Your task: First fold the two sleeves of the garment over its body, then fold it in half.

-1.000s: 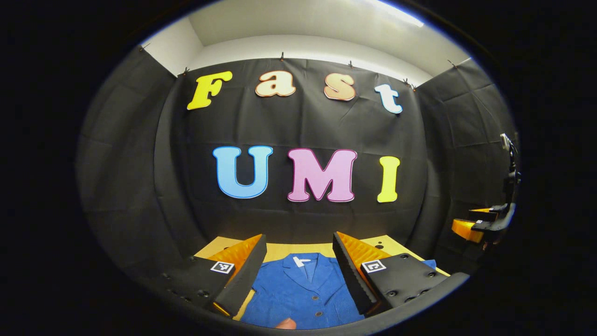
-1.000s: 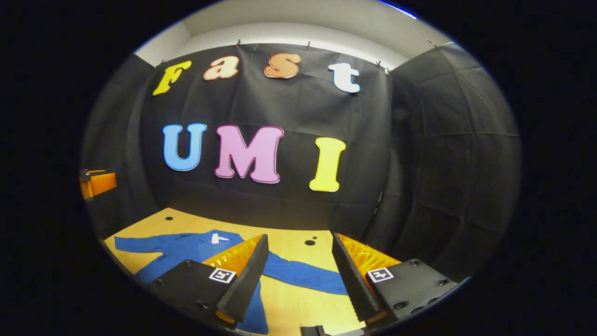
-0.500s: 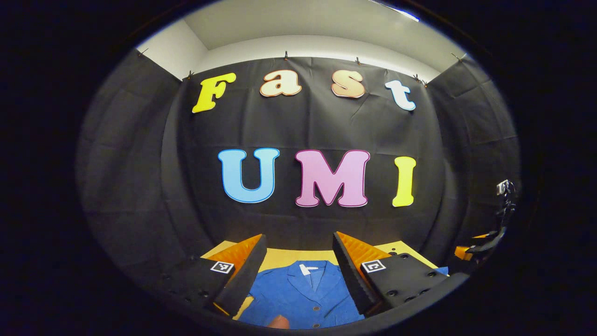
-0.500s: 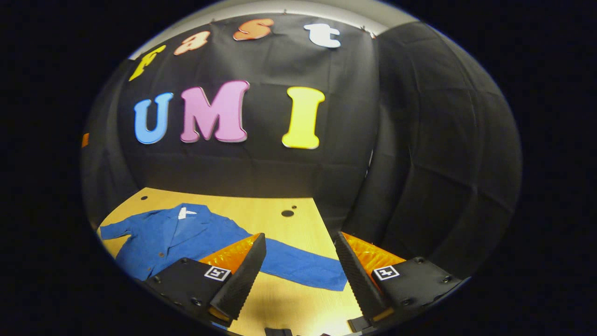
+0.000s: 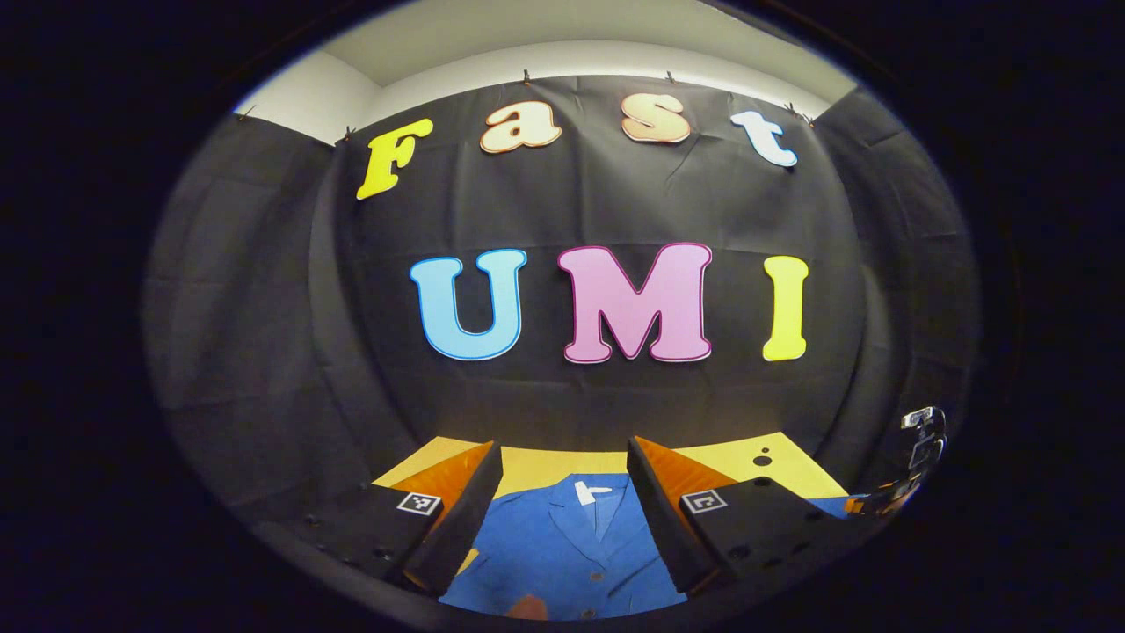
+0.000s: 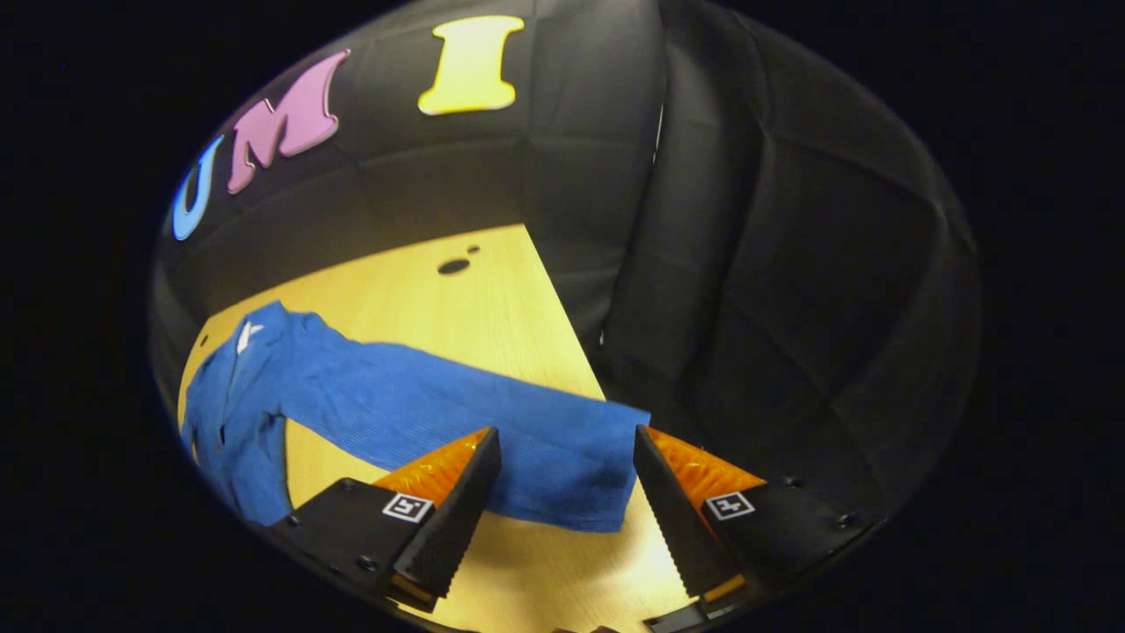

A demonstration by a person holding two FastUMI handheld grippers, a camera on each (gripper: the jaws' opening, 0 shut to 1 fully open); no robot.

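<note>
The left gripper view looks forward over a blue button-front jacket [image 5: 571, 545] that lies flat on a light wooden table [image 5: 545, 462]. This view gives the collar, a white neck label [image 5: 591, 492] and two front buttons. The left gripper [image 5: 562, 519] is held level, aimed at the booth's black back wall, with its jaws wide apart and nothing between them; the collar region shows through the gap. A fingertip [image 5: 530, 607] shows at the bottom edge of this view, over the jacket front. At the far right edge, the right gripper [image 5: 905, 492] appears small and low, near the table's right side.

The right gripper view gives what the other view lacks: the jacket's right-hand sleeve [image 6: 457, 413], stretched out straight across the table [image 6: 422, 299] toward the camera, unfolded and away from the body. The jacket [image 6: 237, 404] body lies at the left of this view. The right gripper [image 6: 562, 510] is pitched downward and rolled, so the table appears tilted. Its jaws are wide apart and straddle the cuff [image 6: 580, 475] in the view; whether the fingers touch the fabric cannot be told. Two dark holes [image 6: 454, 265] mark the tabletop beyond the sleeve. Black cloth walls stand behind and to the right of the table.
</note>
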